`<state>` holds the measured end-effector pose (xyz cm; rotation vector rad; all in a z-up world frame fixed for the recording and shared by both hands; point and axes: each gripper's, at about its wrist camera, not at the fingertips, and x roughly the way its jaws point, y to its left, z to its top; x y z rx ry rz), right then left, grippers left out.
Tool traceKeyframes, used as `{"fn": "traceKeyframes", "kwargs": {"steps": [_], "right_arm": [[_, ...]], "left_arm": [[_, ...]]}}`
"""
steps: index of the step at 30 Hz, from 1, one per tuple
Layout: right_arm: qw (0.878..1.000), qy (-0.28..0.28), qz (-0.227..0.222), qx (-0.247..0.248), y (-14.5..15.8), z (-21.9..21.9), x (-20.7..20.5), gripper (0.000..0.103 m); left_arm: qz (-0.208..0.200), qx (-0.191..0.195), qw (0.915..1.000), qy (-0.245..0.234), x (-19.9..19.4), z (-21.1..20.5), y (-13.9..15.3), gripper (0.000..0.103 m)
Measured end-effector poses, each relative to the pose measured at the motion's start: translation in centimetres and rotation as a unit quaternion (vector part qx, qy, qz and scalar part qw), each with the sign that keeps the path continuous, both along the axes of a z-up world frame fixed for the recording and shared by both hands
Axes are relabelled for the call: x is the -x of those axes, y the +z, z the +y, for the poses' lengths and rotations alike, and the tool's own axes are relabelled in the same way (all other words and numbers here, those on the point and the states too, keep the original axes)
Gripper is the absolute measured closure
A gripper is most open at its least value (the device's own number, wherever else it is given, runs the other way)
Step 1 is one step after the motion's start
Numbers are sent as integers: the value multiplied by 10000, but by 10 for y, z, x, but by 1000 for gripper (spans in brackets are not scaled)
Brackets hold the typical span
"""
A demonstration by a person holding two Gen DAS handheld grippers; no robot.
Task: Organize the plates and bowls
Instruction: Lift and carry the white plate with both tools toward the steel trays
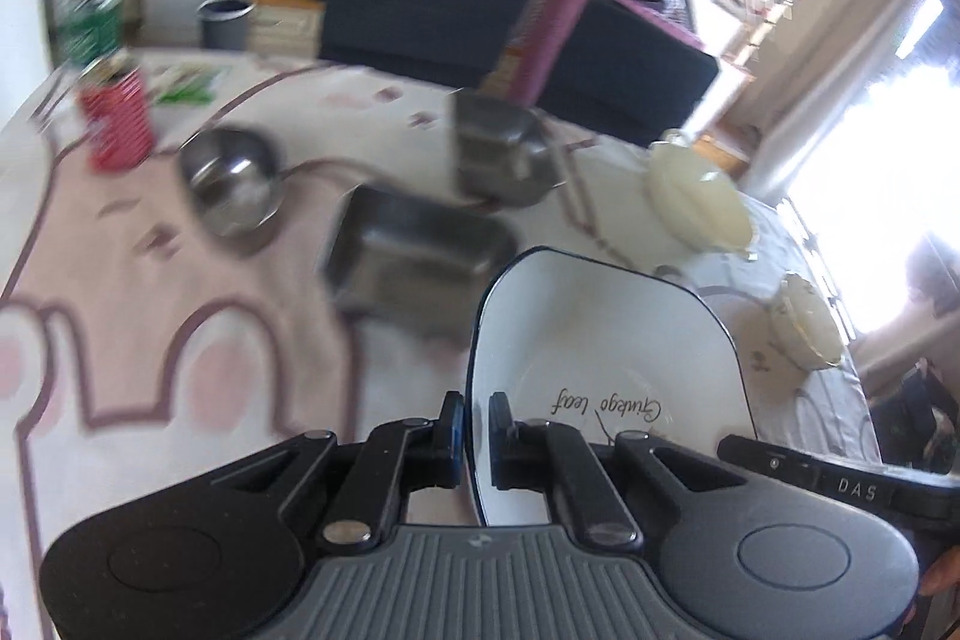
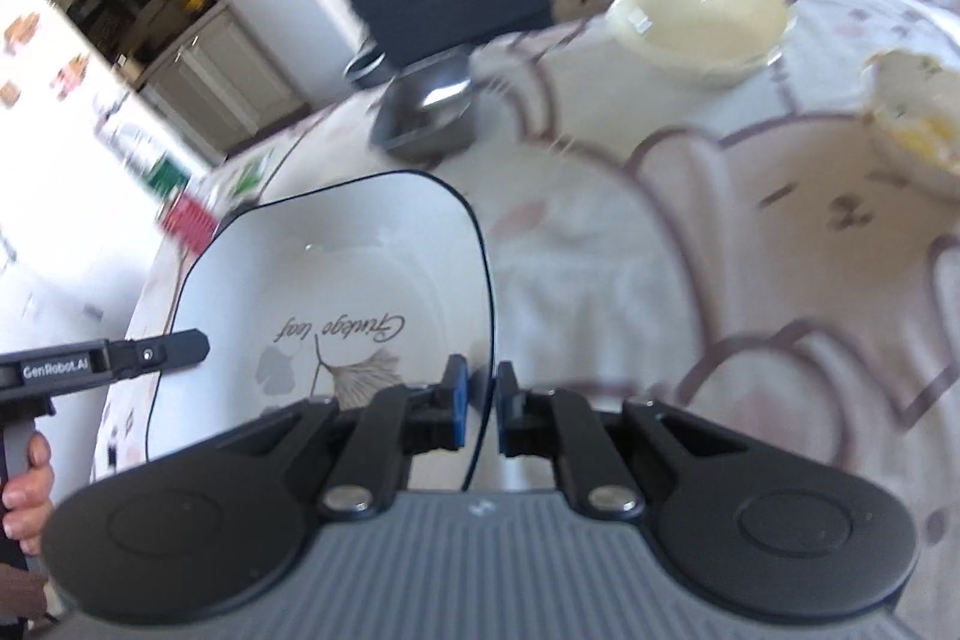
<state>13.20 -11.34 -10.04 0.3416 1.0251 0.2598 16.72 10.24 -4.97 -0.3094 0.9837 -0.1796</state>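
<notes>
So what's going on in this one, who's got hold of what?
A person holds a white square plate by opposite edges, the left gripper and right gripper each shut on its rim. On the table sit steel containers, a steel bowl and a cream bowl.

White plate [image 2: 336, 268], dark rim, seemingly leaf-printed

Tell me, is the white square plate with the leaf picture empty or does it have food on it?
Empty. The white square plate shows only its printed leaf and writing; each claw, left and right, pinches one edge.
</notes>
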Motion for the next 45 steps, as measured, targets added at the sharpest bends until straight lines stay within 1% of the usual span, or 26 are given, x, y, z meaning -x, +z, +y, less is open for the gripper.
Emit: {"fn": "traceKeyframes", "kwargs": {"steps": [3,7,11,15,20,28,35,45], "right_arm": [[9997,172,167,24,-8,22,2,92],[9986,328,366,196,-16,41,1,91],[9968,387,573,405,-27,50,1,91],[9952,320,739,565,-41,49,-8,92],[9943,317,818,607,-46,47,-9,92],[9926,361,927,692,-54,54,-16,92],[9917,291,1025,714,-57,55,-17,91],[9916,222,1031,753,-62,54,-19,91]], "left_arm": [[144,-25,9998,121,12,19,-9,95],[364,-74,9992,142,19,32,-26,95],[757,-102,9971,34,11,31,-47,95],[981,-122,9951,-88,6,26,-60,95],[1023,-109,9947,-47,1,27,-65,95],[1142,-206,9932,-52,-6,24,-72,94],[1132,-276,9932,-84,-11,21,-73,94],[1162,-360,9925,-110,-14,18,-76,93]]}}
